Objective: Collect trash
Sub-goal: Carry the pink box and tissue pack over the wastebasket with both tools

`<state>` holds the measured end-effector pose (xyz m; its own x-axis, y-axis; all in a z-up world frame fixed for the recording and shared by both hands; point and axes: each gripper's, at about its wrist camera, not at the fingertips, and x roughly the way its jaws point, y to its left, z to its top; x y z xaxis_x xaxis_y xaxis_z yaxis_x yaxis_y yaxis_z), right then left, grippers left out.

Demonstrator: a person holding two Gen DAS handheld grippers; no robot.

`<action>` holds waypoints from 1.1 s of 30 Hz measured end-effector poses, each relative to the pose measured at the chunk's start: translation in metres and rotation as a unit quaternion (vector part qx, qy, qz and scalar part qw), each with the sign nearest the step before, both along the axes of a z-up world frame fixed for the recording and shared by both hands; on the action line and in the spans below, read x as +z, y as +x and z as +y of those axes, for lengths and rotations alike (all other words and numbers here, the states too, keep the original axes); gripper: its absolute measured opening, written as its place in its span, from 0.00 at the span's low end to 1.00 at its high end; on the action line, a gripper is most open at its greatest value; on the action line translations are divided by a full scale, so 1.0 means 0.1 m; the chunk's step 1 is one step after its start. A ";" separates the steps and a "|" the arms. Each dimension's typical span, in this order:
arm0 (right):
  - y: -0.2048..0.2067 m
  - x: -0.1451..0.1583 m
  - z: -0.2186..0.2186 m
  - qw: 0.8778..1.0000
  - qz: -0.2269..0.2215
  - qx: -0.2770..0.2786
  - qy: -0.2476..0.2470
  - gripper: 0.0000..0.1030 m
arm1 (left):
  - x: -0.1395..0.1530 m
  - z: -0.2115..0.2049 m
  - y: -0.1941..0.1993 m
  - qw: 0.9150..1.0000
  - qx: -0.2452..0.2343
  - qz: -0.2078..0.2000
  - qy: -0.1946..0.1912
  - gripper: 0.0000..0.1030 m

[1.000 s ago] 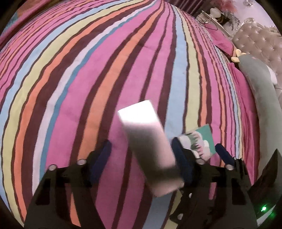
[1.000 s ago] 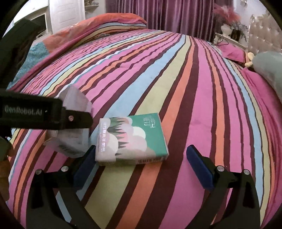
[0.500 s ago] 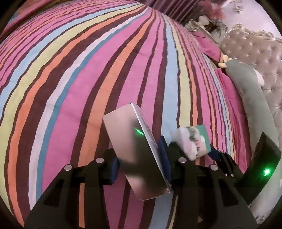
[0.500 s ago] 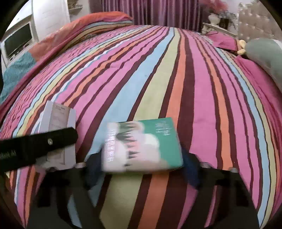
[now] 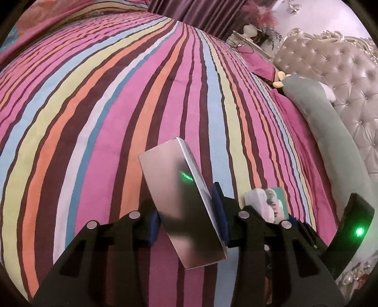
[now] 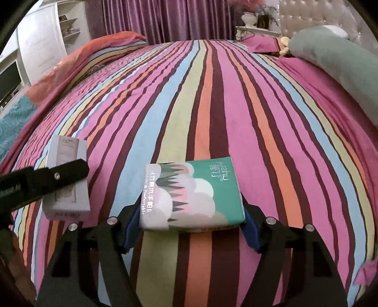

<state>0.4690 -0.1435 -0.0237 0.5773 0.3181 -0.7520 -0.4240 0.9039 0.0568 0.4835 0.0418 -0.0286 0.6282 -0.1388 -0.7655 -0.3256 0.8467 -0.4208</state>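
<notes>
Change: both grippers, wide apart a second ago, now clamp their items.
Left gripper: closed on silver box.
Right gripper: closed on tissue pack.
Surface: striped bedspread; items raised near its closest edge.
Room: purple curtains, tufted headboard.

Bed under striped quilt; grey-green bolster and pink pillow at headboard end
</notes>
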 end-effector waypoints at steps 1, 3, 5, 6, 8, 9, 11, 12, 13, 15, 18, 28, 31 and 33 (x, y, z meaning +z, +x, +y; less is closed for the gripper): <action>-0.04 0.00 -0.01 1.000 0.002 -0.004 0.000 0.65 | 0.01 0.00 -0.04 1.000 0.000 0.001 0.000 0.38; -0.15 0.02 -0.04 1.000 0.005 -0.012 0.004 0.65 | 0.03 0.00 -0.14 1.000 -0.006 0.001 0.001 0.38; -0.28 0.05 -0.06 1.000 0.006 -0.022 0.006 0.65 | 0.06 -0.01 -0.25 1.000 -0.012 0.001 0.009 0.38; -0.34 0.05 -0.07 1.000 0.007 -0.025 0.009 0.65 | 0.06 -0.01 -0.33 1.000 -0.015 0.002 0.012 0.38; -0.46 0.06 -0.08 0.999 0.011 -0.034 0.011 0.65 | 0.07 -0.01 -0.44 1.000 -0.019 0.003 0.015 0.38; -0.53 0.07 -0.09 0.999 0.013 -0.039 0.012 0.65 | 0.09 0.00 -0.54 1.000 -0.022 0.003 0.019 0.38; -0.68 0.08 -0.12 0.998 0.015 -0.051 0.015 0.65 | 0.12 0.00 -0.69 0.999 -0.026 0.002 0.024 0.38; -0.74 0.09 -0.13 0.998 0.014 -0.056 0.014 0.65 | 0.13 0.01 -0.77 0.999 -0.028 0.002 0.026 0.38; -0.83 0.09 -0.14 0.998 0.015 -0.059 0.015 0.65 | 0.14 0.02 -0.84 0.999 -0.031 0.002 0.028 0.38; -0.97 0.09 -0.16 0.998 0.016 -0.065 0.017 0.65 | 0.16 0.03 -1.01 0.999 -0.035 0.003 0.034 0.38; -1.19 0.09 -0.20 0.997 0.020 -0.075 0.018 0.65 | 0.20 0.06 -1.29 0.998 -0.040 0.003 0.040 0.38; -1.84 0.09 -0.26 0.994 0.038 -0.095 0.041 0.65 | 0.21 0.15 -2.05 0.997 -0.057 0.008 0.051 0.38; -2.02 0.10 -0.23 0.994 0.036 -0.090 0.041 0.65 | 0.21 0.18 -2.29 0.997 -0.058 0.010 0.057 0.38; -2.16 0.10 -0.21 0.995 0.034 -0.086 0.041 0.65 | 0.22 0.21 -2.45 0.997 -0.056 0.010 0.059 0.38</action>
